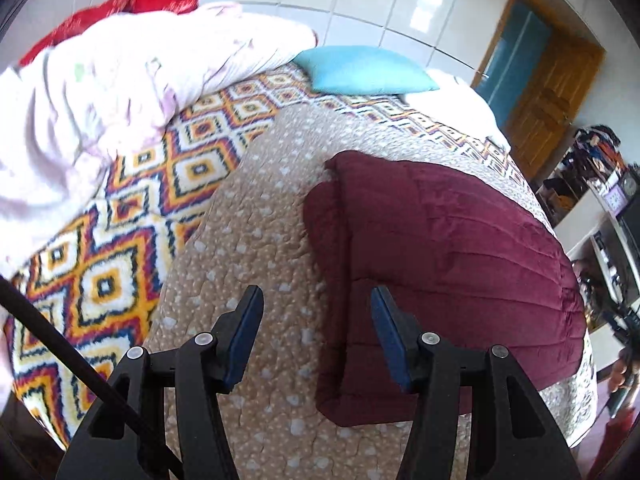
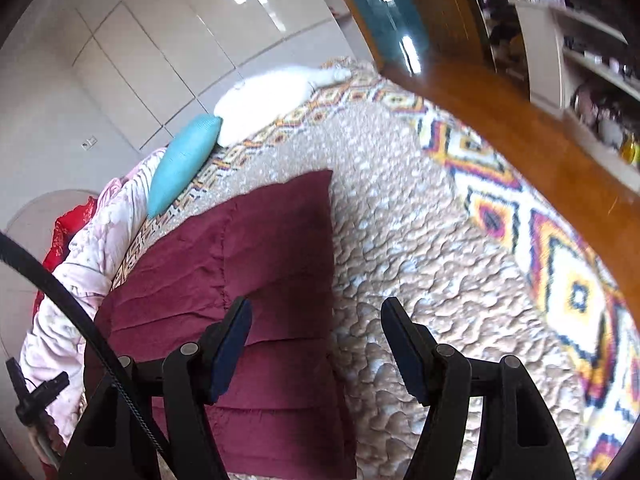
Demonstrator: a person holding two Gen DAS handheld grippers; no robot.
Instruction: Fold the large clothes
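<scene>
Maroon velvet garment [image 1: 440, 248], folded on the tan quilt [image 1: 256, 216], lies right of the empty, parted left gripper [image 1: 316, 304], while the right wrist view puts it left of the equally gaping right gripper [image 2: 316, 316]; soft, bulky, probably heavyish, best pinched at corners.

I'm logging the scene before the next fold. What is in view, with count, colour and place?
folded garment: one, maroon, lying on the beige quilt
beige quilt: one, tan with pale spots, spread over the patterned blanket
patterned blanket: one, white, orange and navy diamonds, covering the bed
cushion: one, turquoise, at the head of the bed
pale bedding: one heap, pinkish white, beside the cushion
red fabric: one, behind the heap
white pillow: one, next to the cushion
door: one, wooden brown
shelves: white, cluttered
left gripper: fingers open, empty
right gripper: fingers open, empty
</scene>
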